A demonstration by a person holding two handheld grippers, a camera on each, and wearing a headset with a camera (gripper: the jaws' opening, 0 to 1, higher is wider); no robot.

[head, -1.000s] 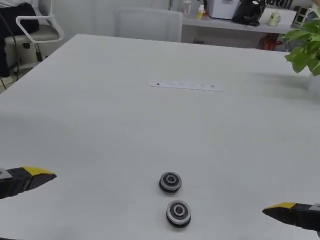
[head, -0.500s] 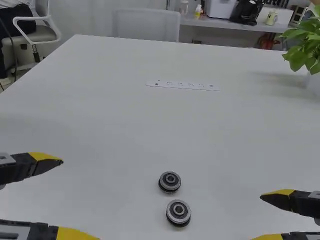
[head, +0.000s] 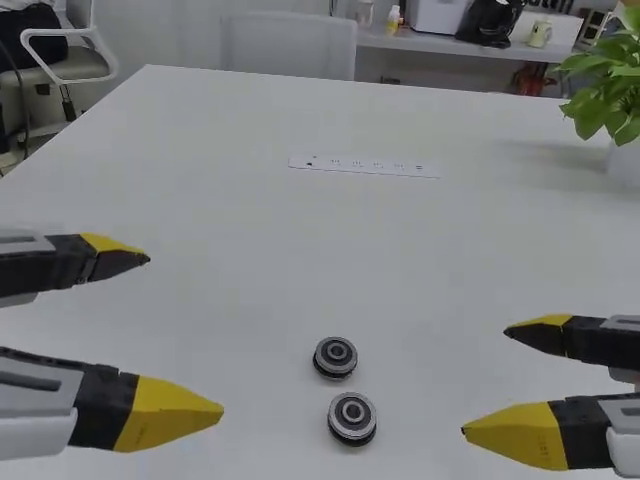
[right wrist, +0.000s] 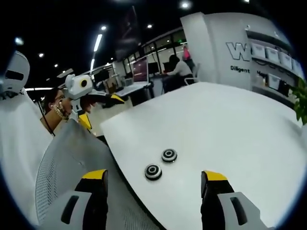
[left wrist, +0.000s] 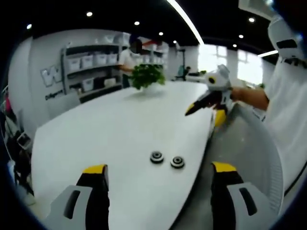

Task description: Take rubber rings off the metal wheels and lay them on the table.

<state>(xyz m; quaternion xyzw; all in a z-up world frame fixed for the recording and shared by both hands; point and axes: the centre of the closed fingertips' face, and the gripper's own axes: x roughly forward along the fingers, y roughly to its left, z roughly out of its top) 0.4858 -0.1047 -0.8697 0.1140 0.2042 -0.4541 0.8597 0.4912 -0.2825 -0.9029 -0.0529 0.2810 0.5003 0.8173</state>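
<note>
Head view: left tongs (head: 186,334) and right tongs (head: 484,381), both gaping and empty, flank two metal wheels (head: 335,357) lying side by side near the bench's (head: 300,250) near edge, open surface beyond; left gripper view, then right gripper view: wheels just inside that edge, untouched.

Bright, even ceiling light — soft shadows; claw views bend at edges.

The table (head: 250,200) is plain pale grey-white. The far wheel (head: 335,357) and the near wheel (head: 352,416) are black at the rim and silvery within, with dark centres. The left gripper (head: 186,334) and right gripper (head: 484,382) have yellow tips on black jaws and light grey bodies. The far-right plant (head: 600,85) is green, and the far power strip (head: 363,166) is white.
</note>
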